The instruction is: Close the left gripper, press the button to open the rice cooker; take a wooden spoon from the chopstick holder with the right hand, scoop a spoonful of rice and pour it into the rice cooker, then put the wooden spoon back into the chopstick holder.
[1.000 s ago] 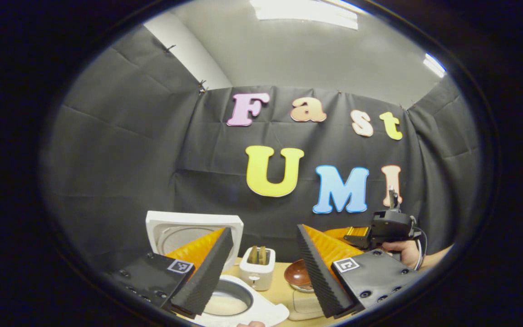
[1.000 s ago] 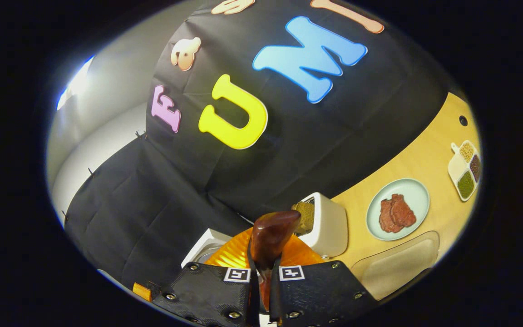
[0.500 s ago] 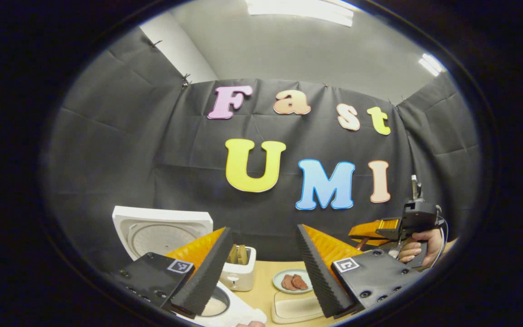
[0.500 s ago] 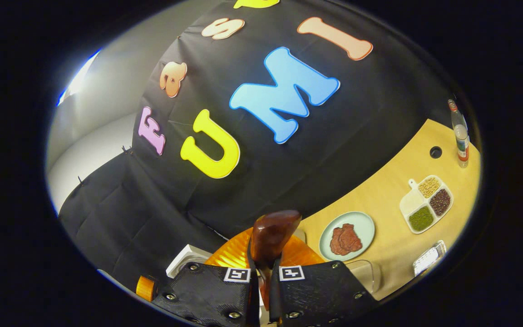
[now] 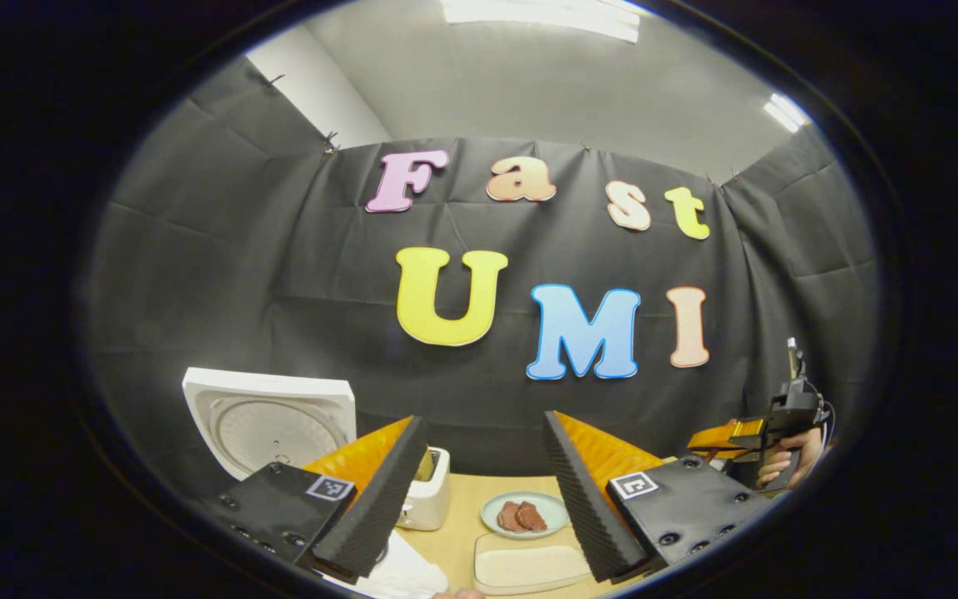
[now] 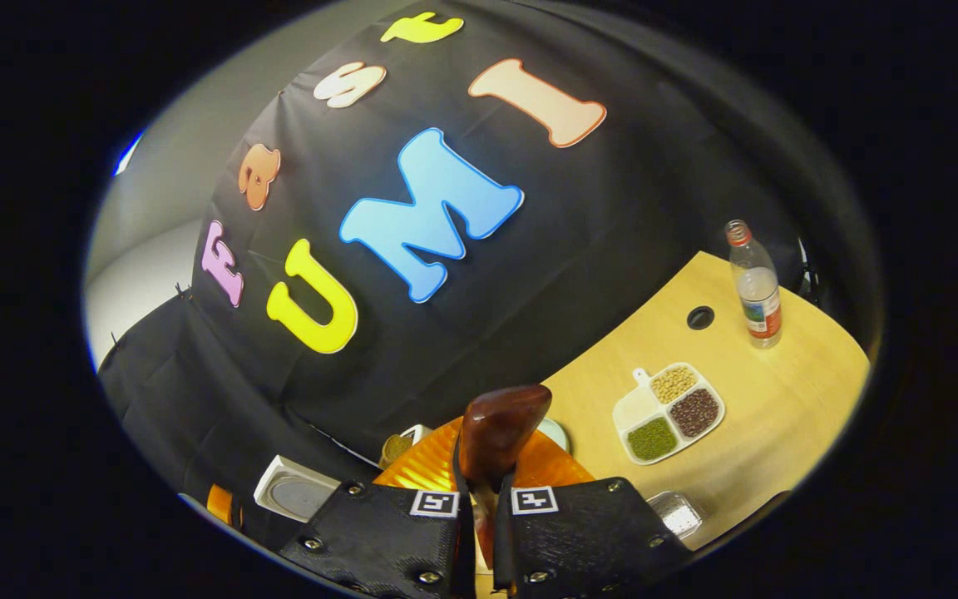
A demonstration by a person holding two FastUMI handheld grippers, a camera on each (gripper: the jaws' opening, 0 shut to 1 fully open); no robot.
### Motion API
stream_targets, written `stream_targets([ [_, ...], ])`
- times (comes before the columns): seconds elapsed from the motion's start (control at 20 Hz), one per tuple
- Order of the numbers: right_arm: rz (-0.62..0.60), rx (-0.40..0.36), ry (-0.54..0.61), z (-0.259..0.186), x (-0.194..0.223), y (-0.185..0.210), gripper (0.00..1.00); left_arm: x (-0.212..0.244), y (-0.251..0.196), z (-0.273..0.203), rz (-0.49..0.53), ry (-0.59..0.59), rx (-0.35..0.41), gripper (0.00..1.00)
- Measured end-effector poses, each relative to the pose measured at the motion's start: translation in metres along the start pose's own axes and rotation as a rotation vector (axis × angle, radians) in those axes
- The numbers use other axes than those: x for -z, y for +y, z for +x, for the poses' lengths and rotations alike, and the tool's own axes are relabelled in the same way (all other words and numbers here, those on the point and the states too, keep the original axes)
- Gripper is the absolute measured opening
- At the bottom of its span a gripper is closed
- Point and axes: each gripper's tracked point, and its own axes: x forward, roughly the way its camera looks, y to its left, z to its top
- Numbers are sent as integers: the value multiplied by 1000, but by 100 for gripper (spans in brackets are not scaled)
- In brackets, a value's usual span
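— How do your left tongs (image 5: 483,482) stand?

— Wide apart and holding nothing. My two ridged fingers (image 5: 379,491) splay out in a V over the pale wooden surface (image 5: 466,520). Behind the left one the white rice cooker (image 5: 271,420) has its lid up, and the round ribbed inner plate faces me. Just beside it stands the chopstick holder (image 5: 429,499), a white rounded box, partly hidden by that finger.

— And the right tongs (image 6: 479,520)?

— Pressed narrow on the wooden spoon (image 6: 496,433). Both fingers clamp its handle, and the dark, glossy, reddish-brown bowl sticks up between them. I can't tell whether any rice lies in it. From the left gripper view those tongs sit far off to the right, held in a hand (image 5: 782,466).

— What else is on the surface?

— A light round plate (image 5: 525,514) with reddish slices of meat, and nearer to me a shallow cream tray (image 5: 529,570) with rounded corners. In the right gripper view, a white divided dish (image 6: 669,412) with pale, dark and green grains in its compartments, and beyond it a clear plastic bottle (image 6: 755,287) standing upright.
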Motion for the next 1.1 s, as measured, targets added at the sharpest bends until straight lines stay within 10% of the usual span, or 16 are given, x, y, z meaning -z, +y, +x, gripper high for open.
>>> stream_targets([
  [0.4, -139, 150, 39, -1, 18, -80, 9, -3, -23, -5, 48, 18, -20, 94],
  [1.1, -349, 200, 160, 29, 81, -126, 9, 7, -24, -42, 79, 56, -95, 99],
])
